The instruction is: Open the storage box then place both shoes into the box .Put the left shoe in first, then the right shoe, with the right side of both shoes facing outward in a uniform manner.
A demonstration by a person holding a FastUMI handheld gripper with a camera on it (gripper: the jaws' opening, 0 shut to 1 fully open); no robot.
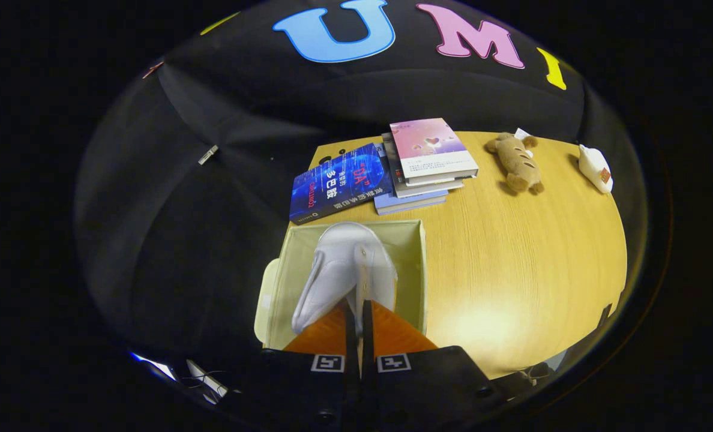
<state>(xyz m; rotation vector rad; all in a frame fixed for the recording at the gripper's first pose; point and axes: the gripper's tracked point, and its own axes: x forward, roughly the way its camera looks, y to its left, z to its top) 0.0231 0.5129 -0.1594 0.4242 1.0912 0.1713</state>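
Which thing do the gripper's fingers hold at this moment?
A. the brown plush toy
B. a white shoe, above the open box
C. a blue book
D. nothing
B: the fingers are closed on a thin edge of the white shoe, which hangs over the open storage box; the books and plush toy lie beyond on the table.

The counter (pixel 512 270) looks like pale wood with fine grain and a smooth, lightly glossy finish that reflects a bright patch of light. On it, the open storage box (pixel 413 264) has matt, cloth-like cream walls. Inside the box, the white shoe (pixel 338 270) looks smooth and faintly shiny, like leather. Beyond the box, the books (pixel 392 168) have glossy paper covers. Beside them lies a fuzzy brown plush toy (pixel 517 163).
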